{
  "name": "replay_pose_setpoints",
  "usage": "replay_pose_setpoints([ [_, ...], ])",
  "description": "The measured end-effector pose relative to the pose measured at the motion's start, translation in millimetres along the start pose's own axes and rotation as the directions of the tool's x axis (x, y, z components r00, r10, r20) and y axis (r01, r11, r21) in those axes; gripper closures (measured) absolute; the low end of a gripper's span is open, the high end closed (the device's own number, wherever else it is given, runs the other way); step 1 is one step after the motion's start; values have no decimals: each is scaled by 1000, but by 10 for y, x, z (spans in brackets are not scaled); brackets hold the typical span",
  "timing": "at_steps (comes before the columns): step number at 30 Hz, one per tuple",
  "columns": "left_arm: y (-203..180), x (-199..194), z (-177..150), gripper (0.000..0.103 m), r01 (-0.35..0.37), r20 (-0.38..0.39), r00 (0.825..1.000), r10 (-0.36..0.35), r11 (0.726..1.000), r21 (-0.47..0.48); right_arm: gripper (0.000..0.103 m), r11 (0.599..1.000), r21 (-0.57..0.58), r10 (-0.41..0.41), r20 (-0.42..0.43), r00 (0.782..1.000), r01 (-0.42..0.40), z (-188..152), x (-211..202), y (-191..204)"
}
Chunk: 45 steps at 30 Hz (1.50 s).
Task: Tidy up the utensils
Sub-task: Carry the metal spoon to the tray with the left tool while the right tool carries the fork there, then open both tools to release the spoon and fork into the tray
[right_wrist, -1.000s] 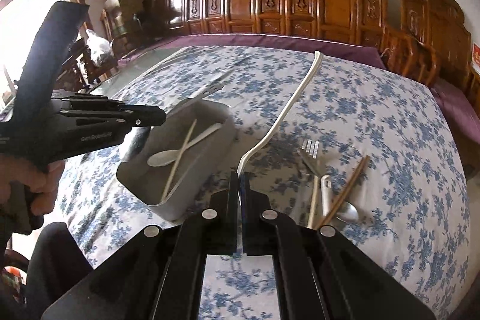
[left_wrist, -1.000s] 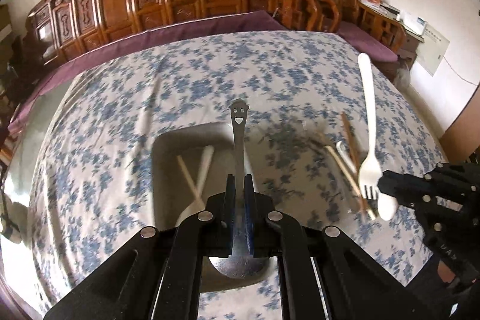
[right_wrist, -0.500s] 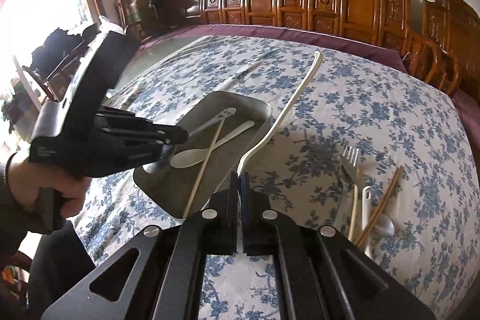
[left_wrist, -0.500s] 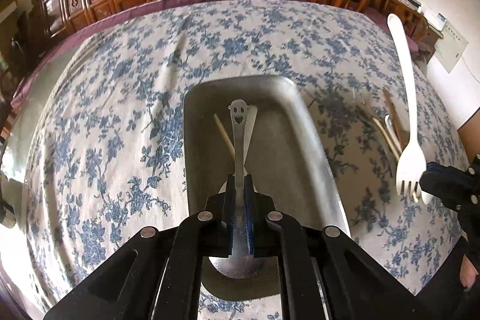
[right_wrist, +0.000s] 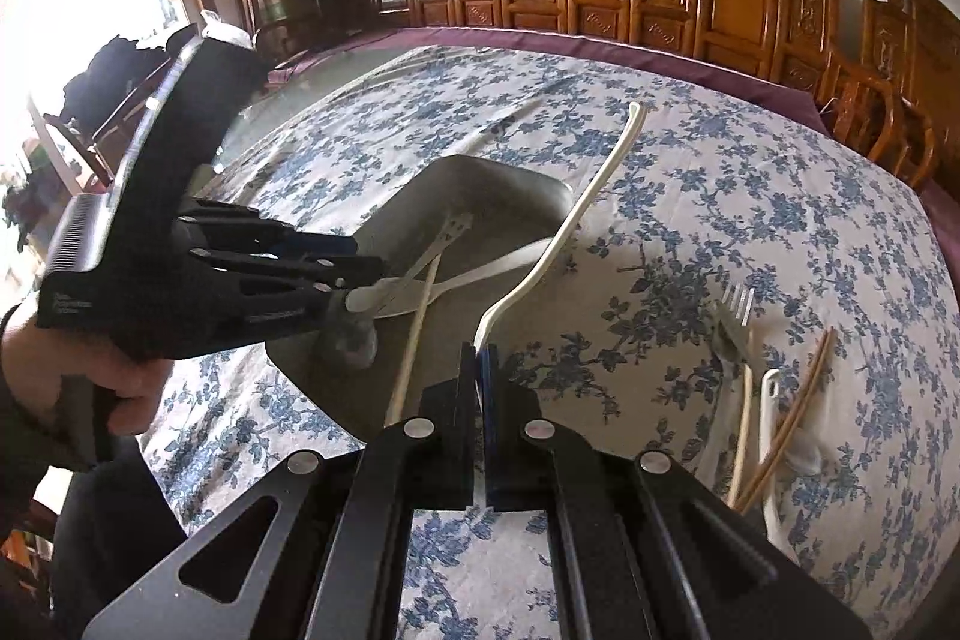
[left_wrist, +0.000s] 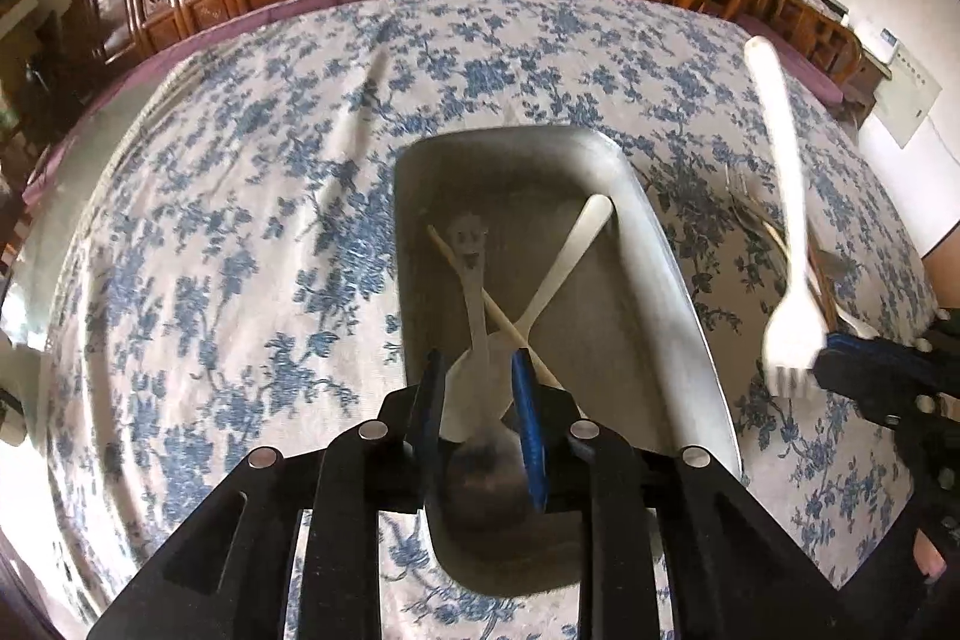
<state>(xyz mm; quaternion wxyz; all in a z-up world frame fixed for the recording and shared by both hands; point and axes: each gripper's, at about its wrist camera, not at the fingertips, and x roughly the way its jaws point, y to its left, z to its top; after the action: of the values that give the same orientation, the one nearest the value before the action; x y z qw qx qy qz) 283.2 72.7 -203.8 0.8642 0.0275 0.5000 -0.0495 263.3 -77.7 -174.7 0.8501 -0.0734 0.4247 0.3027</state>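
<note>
A: So, my left claw (left_wrist: 477,385) hangs over the tray (left_wrist: 678,280); its jaws have just been opening and now stand apart. The metal spoon (left_wrist: 474,280) with the smiley handle sits between the pads, blurred, and neither pad presses on it.

B: Where is the spoon?

A: Inside the tray, its bowl at the near end, its handle crossing a white spoon (left_wrist: 564,262) and a chopstick (left_wrist: 498,316) that lie there.

B: And your right claw?

A: My right claw (right_wrist: 478,358) is clamped on the white fork (right_wrist: 576,214), gripping it at the tine end, the handle slanting up above the tray's right edge.

B: Anything left on the desk (right_wrist: 780,220)?

A: Yes, to the right on the flowered cloth: a metal fork (right_wrist: 735,322), two brown chopsticks (right_wrist: 792,418) and some pale utensils, touching one another.
</note>
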Motion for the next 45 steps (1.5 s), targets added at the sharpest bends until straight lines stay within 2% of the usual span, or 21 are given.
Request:
replay_pose_setpoints([
  [2, 45, -88, -8, 73, -3, 21, 1000, 3, 1000, -6, 100, 1000, -3, 8, -4, 1000, -8, 24, 41, 36],
  [7, 192, -285, -33, 70, -15, 64, 998, 17, 1000, -20, 100, 999, -18, 36, -21, 999, -36, 76, 182, 191],
  [10, 293, -366, -46, 64, -22, 81, 996, 25, 999, -33, 100, 998, -28, 51, -43, 998, -53, 82, 290, 289],
  [21, 496, -505, -99, 62, -33, 105, 994, 40, 997, -64, 100, 995, -37, 89, -146, 985, -96, 51, 677, 493],
  [28, 484, -572, -100, 62, -35, 117, 992, 42, 997, -63, 99, 996, -18, 87, -137, 987, -91, 58, 706, 455],
  [35, 371, -629, -104, 62, -34, 122, 992, 40, 998, -50, 99, 997, -10, 81, -86, 993, -82, 14, 463, 349],
  [40, 234, -662, -102, 61, -25, 127, 992, 29, 999, -34, 99, 998, 11, 63, -24, 998, -62, -90, 61, 151],
  [42, 153, -679, -102, 56, -20, 130, 991, 23, 1000, -24, 99, 999, 13, 40, -7, 999, -39, -156, -105, 43],
  [43, 106, -692, -100, 48, -18, 136, 990, 21, 1000, -19, 99, 1000, 19, 21, 5, 1000, -22, -200, -207, -32],
  [45, 14, -717, -100, 47, -17, 146, 989, 18, 1000, -5, 99, 999, 38, -3, 22, 1000, 2, -275, -363, -182],
])
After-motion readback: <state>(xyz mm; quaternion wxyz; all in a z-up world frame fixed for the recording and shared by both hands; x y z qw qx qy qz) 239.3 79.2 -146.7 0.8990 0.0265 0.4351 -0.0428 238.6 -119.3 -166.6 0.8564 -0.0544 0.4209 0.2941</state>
